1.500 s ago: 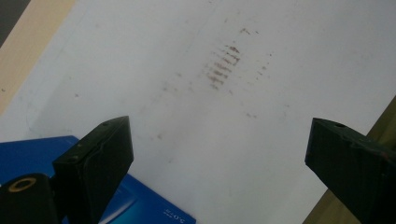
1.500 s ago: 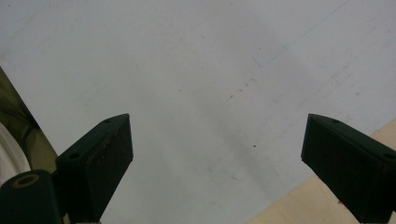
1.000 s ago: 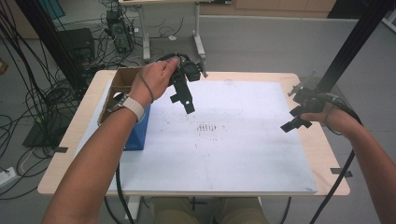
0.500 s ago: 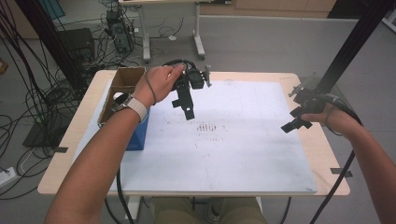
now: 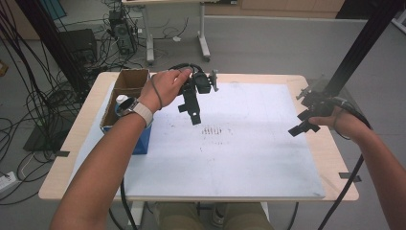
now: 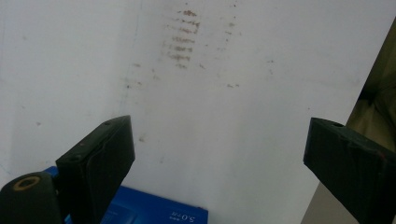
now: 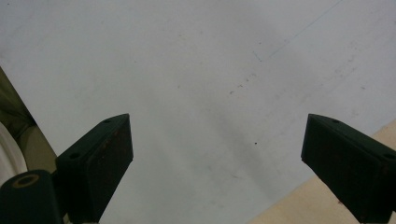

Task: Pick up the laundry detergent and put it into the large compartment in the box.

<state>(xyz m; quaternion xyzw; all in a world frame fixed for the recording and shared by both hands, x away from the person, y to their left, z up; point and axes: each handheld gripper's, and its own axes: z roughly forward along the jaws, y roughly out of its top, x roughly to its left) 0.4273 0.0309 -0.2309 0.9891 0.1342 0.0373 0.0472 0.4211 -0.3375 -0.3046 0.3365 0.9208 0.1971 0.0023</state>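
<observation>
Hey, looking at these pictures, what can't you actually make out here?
- Cardboard box, high view: its contents are mostly hidden behind the left hand and forearm; a white round thing inside is too small to identify.
- Blue box, left gripper view: cut off by the bottom edge, its print too small to read.
- Dark marks on the white sheet, high view: too faint to read.
- Right claw, high view: too small to judge its opening.

cardboard box [image 5: 130, 82] – far-left table [image 5: 335, 158] corner
</observation>
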